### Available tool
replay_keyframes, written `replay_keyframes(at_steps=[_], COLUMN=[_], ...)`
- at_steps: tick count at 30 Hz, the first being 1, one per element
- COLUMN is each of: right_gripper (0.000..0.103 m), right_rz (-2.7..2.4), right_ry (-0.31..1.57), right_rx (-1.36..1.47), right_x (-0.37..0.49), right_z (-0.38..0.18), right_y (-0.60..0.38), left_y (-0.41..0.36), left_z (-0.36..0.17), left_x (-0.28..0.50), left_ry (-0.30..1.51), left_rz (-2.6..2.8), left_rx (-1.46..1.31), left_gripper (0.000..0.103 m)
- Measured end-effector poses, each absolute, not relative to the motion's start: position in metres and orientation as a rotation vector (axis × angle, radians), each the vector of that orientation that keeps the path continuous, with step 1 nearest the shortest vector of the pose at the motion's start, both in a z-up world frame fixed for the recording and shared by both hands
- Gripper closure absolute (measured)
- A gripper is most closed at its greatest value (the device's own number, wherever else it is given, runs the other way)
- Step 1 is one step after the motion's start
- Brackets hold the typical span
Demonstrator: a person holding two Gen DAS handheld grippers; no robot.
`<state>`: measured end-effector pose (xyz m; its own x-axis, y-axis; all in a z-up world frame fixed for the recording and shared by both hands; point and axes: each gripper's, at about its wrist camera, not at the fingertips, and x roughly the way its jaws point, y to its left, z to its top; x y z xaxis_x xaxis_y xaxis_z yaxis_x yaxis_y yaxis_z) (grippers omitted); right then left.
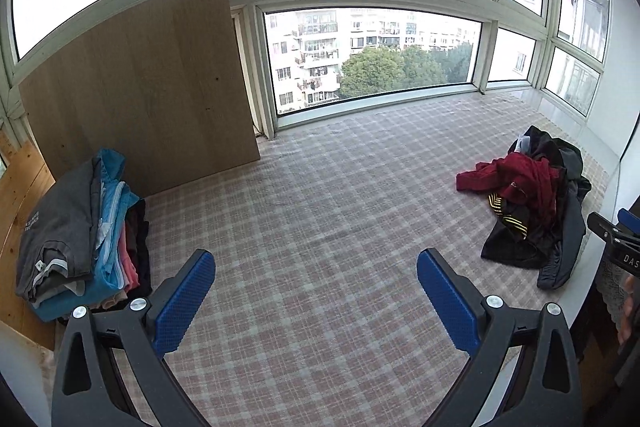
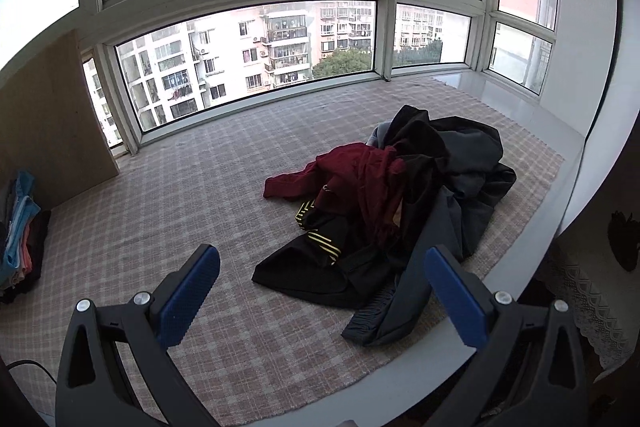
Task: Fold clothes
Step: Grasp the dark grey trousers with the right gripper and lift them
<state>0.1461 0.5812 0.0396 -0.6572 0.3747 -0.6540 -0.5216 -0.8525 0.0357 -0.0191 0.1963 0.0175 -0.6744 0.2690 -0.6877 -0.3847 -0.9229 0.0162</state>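
Note:
A loose heap of unfolded clothes lies on the plaid cloth: a dark red garment on top, a black one with gold stripes below, dark grey ones behind. My right gripper hovers open just in front of the heap, holding nothing. In the left wrist view the same heap sits far right. A stack of folded clothes, grey on top, then blue and pink, stands at the left. My left gripper is open over bare cloth between stack and heap.
The plaid cloth covers a wide sill under large windows. A wooden board leans at the back left behind the stack. The right gripper's body shows at the right edge. A lace-trimmed cloth hangs right.

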Motion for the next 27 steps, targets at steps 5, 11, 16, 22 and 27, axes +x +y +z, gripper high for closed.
replay_keyframes(at_steps=[5, 11, 16, 22, 27], right_gripper=[0.000, 0.000, 0.000, 0.000, 0.000], right_rz=[2.398, 2.378, 2.414, 2.445, 2.435], right_ry=[0.375, 0.325, 0.256, 0.232, 0.120], right_rx=[-0.880, -0.870, -0.885, -1.043, -1.201], right_x=[0.162, 0.153, 0.117, 0.036, -0.034], right_z=[0.041, 0.047, 0.048, 0.018, -0.012], right_y=[0.655, 0.720, 0.763, 0.819, 0.844], left_y=[0.234, 0.286, 0.321, 0.348, 0.353], left_z=[0.025, 0.042, 0.052, 0.051, 0.040], left_x=[-0.032, -0.045, -0.060, -0.080, -0.096], left_ry=[0.209, 0.234, 0.238, 0.265, 0.282], left_rz=[2.546, 2.519, 2.510, 2.524, 2.555], left_rx=[-1.014, -0.958, -0.935, -0.954, -1.013], left_gripper=[0.001, 0.001, 0.001, 0.001, 0.001])
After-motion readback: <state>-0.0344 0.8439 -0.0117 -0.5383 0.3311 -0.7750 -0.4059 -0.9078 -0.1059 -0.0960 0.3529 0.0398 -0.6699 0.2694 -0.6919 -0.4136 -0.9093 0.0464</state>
